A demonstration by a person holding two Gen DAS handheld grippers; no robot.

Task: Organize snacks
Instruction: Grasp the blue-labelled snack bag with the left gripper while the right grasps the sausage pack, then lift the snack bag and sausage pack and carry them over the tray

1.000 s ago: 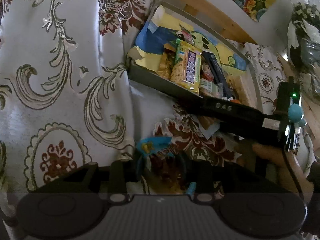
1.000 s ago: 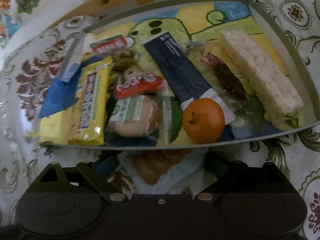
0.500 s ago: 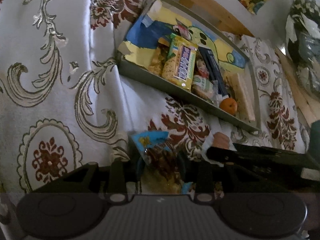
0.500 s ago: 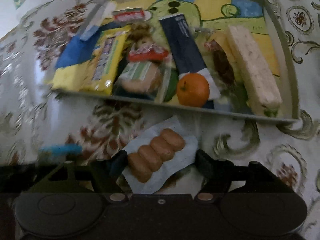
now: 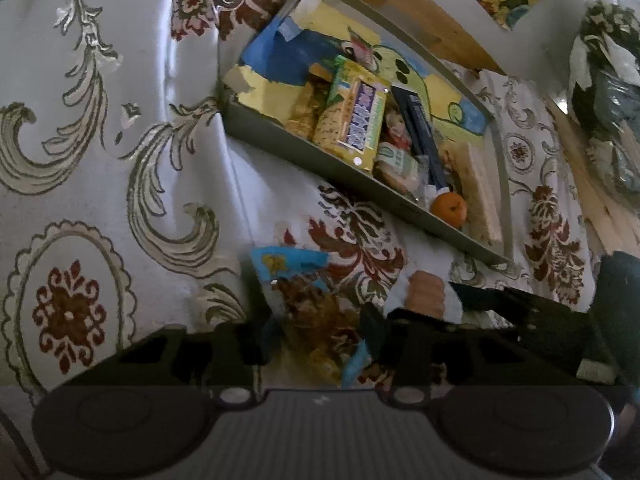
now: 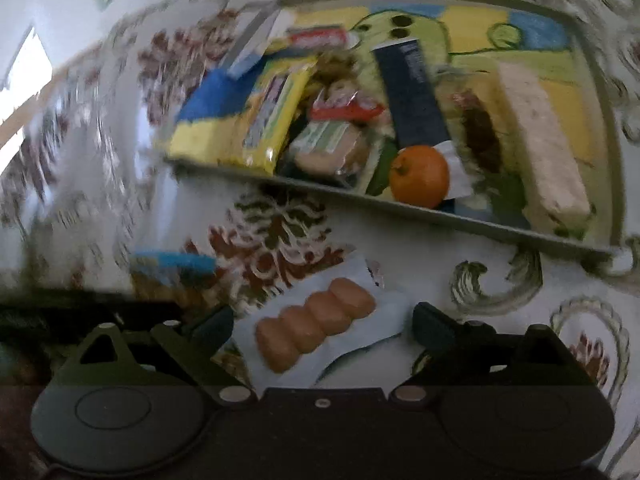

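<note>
Right wrist: tongs (image 6: 323,326) wide around bun packet (image 6: 318,330).

No text legible; yellow packet (image 5: 352,120) lettering blurred.

Snack tray (image 6: 404,210) behind, bun packet (image 6: 320,326) before it, chip bag (image 5: 308,304) left of packet

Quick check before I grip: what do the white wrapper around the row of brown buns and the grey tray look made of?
White wrapper around the brown buns: looks like thin plastic film, glossy and partly see-through, with crimped ends and wrinkles. Grey tray: thin, straight rim with a dull sheen suggests metal, though painted plastic is possible; its floor carries a colourful printed picture.
</note>
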